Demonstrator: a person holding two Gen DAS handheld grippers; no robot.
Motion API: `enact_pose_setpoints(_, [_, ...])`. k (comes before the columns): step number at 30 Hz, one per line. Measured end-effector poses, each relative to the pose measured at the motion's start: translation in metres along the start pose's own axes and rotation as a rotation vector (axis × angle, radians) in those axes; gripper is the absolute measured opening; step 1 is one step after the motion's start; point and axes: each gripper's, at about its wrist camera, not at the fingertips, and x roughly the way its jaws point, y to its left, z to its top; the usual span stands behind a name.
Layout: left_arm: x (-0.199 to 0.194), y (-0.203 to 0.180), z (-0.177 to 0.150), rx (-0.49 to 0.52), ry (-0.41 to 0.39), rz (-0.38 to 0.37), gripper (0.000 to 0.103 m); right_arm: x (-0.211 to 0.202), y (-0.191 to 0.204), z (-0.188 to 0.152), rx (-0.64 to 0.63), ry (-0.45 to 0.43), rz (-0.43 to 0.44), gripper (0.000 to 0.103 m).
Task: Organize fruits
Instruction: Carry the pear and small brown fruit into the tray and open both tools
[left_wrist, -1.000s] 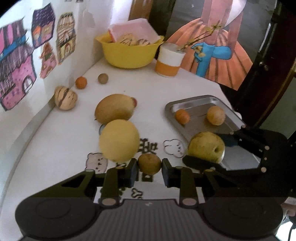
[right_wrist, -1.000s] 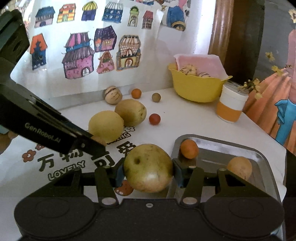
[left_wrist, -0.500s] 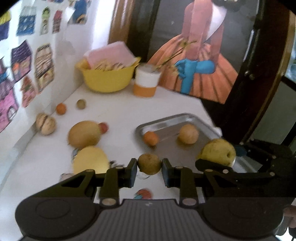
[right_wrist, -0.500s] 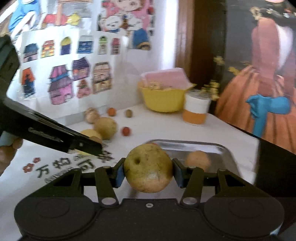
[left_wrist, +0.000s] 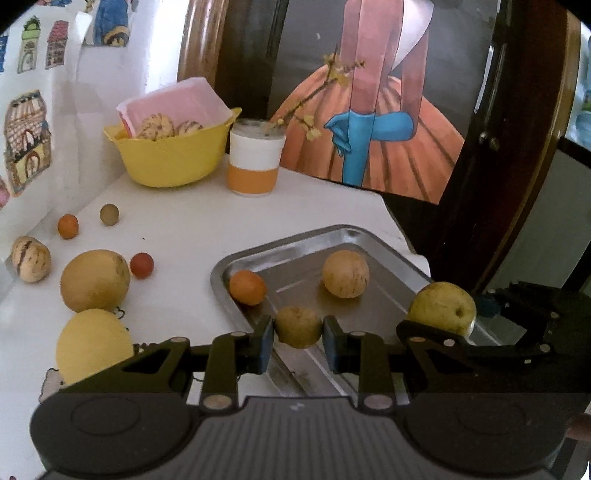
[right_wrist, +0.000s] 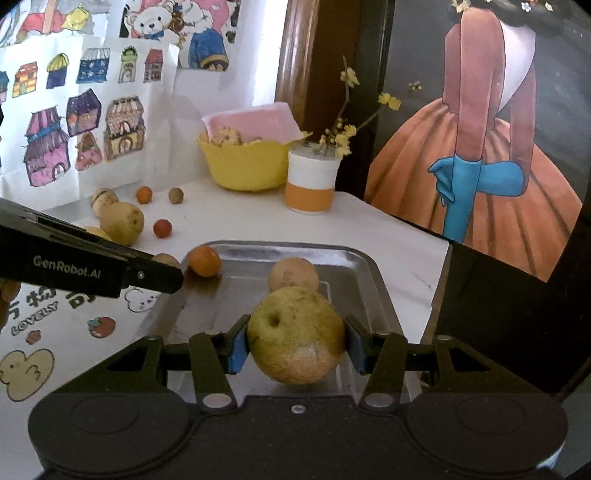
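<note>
A small brown fruit (left_wrist: 298, 326) was seen pinched between the pads of the left gripper (left_wrist: 298, 338), held over the near left part of the metal tray (left_wrist: 388, 243). A large yellow-green pear (right_wrist: 295, 334) was clamped between the blue pads of the right gripper (right_wrist: 295, 345), likewise held above the tray, toward its near end. Whether either fruit touched the tray floor could not be told.

Two fruits were noted lying in the tray: a small orange fruit (left_wrist: 247, 287) against the left rim, and a tan round fruit (left_wrist: 345, 273) near the middle.

On the white table (left_wrist: 192, 229), left of the tray, a pale yellow fruit (left_wrist: 94, 345) and a brownish-yellow fruit (left_wrist: 95, 280) were recorded just beside one another, with a small red fruit (left_wrist: 141, 264) next to the latter. A striped fruit (left_wrist: 30, 258), a small orange ball (left_wrist: 68, 226) and a small olive ball (left_wrist: 109, 214) were seen farther back, near the wall.

At the back, a yellow bowl (left_wrist: 170, 158) containing striped fruits and a pink sheet was observed, with an orange-and-white cup (left_wrist: 255, 162) just beside it.
</note>
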Motion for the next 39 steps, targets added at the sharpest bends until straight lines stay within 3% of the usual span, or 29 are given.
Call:
enact_pose_setpoints(12, [0.026, 0.000, 0.005, 0.002, 0.042, 0.022, 0.032, 0.013, -0.005, 0.002, 0.029, -0.011, 0.027, 0.055])
enact_pose_setpoints(16, [0.030, 0.003, 0.006, -0.021, 0.053, 0.025, 0.032, 0.012, -0.002, 0.002, 0.028, -0.019, 0.045, 0.061])
enact_pose_setpoints(21, [0.026, 0.008, 0.006, -0.040, 0.056, 0.027, 0.048, 0.008, -0.002, 0.001, 0.040, -0.016, 0.043, 0.066])
enact_pose_setpoints(24, [0.018, 0.011, 0.006, -0.062, 0.038, 0.024, 0.065, 0.000, -0.003, 0.000, 0.059, -0.027, 0.042, 0.075])
enact_pose_setpoints(26, [0.012, 0.012, 0.007, -0.074, 0.025, 0.020, 0.070, -0.010, -0.003, 0.000, 0.068, -0.049, 0.036, 0.084])
enact_pose_setpoints(29, [-0.001, 0.015, 0.008, -0.099, -0.001, 0.029, 0.087, -0.028, -0.003, 0.001, 0.083, -0.080, 0.018, 0.093])
enact_pose_setpoints(31, [-0.014, 0.018, 0.008, -0.120, -0.029, 0.037, 0.090, -0.043, -0.002, 0.000, 0.097, -0.108, 0.006, 0.098])
enact_pose_setpoints(33, [-0.027, 0.020, 0.009, -0.131, -0.053, 0.050, 0.101, -0.059, 0.002, 0.001, 0.098, -0.143, -0.008, 0.102])
enact_pose_setpoints(39, [-0.077, 0.020, 0.002, -0.127, -0.172, 0.088, 0.102, -0.108, 0.020, 0.001, 0.090, -0.226, -0.046, 0.102])
